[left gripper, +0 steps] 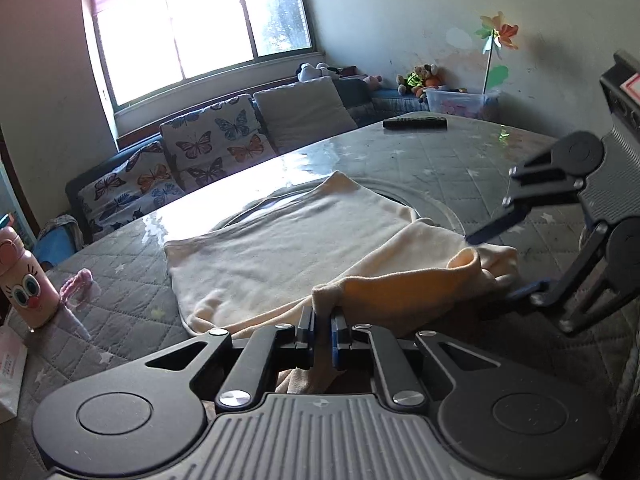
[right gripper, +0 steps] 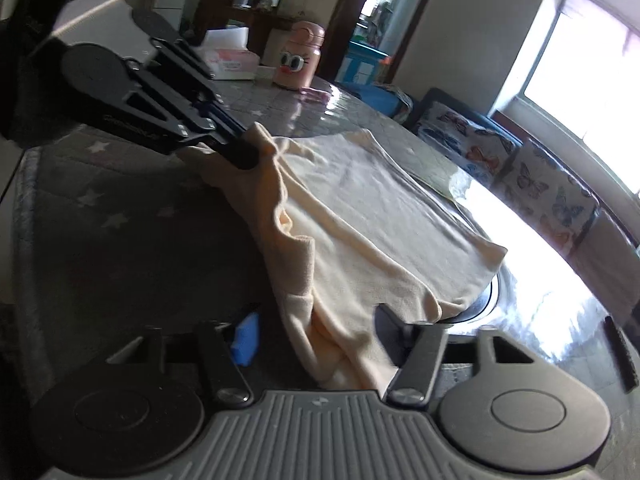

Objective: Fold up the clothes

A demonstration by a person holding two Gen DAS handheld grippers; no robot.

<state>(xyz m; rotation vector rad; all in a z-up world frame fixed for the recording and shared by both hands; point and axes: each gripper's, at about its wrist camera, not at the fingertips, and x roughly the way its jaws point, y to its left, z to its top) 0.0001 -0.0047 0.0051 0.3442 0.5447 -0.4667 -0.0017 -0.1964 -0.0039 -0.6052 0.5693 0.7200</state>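
A cream garment [left gripper: 288,248] lies spread on the grey quilted table [left gripper: 420,160]; it also shows in the right wrist view [right gripper: 380,216]. My left gripper [left gripper: 323,322] is shut on the garment's near edge and lifts a fold; it shows in the right wrist view [right gripper: 244,152] pinching the cloth. My right gripper [left gripper: 494,258] is open around the garment's right end, one finger above and one below. In the right wrist view the cloth lies between the open fingers [right gripper: 246,338].
A pink cartoon bottle [left gripper: 24,280] and a tissue box [right gripper: 228,62] stand at the table's left end. A remote control [left gripper: 414,123] lies at the far edge. A butterfly-print sofa [left gripper: 192,152] stands behind the table under the window.
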